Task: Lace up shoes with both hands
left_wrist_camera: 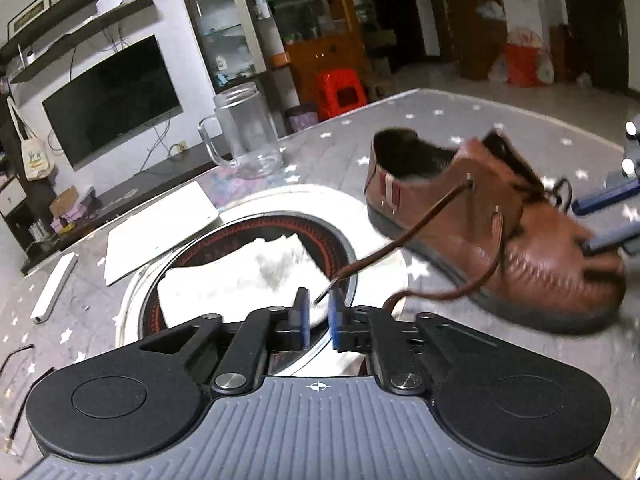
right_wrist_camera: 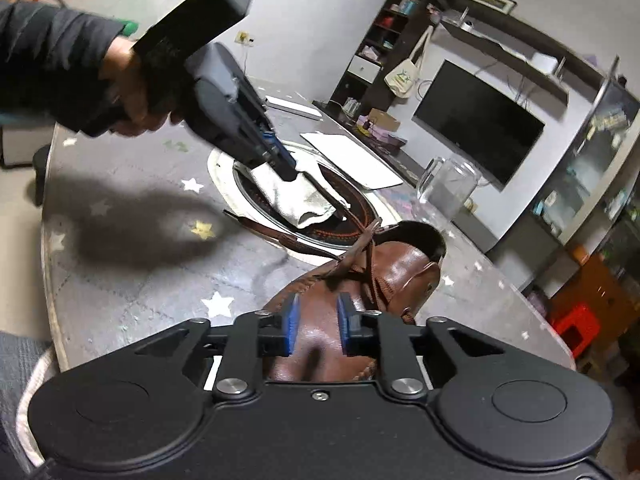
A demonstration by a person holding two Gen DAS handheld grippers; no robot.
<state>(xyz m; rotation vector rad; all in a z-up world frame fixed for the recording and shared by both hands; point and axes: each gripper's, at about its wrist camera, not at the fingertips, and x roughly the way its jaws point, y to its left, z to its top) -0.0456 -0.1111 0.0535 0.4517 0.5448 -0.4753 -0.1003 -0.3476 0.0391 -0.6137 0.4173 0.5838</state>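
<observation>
One brown leather shoe [left_wrist_camera: 480, 232] lies on the star-patterned table [left_wrist_camera: 460, 120], just beside the round inset cooktop [left_wrist_camera: 280, 224] at the table's middle. One crumpled white cloth [left_wrist_camera: 248, 276] lies in that cooktop. One empty glass mug [left_wrist_camera: 246, 132] stands past it, toward the far edge, near one white board [left_wrist_camera: 160, 228]. My left gripper [left_wrist_camera: 318, 304] stands slightly open with the lace tip [left_wrist_camera: 324, 294] loose between the pads. My right gripper [right_wrist_camera: 316, 320] is parted over the shoe's toe, holding nothing.
</observation>
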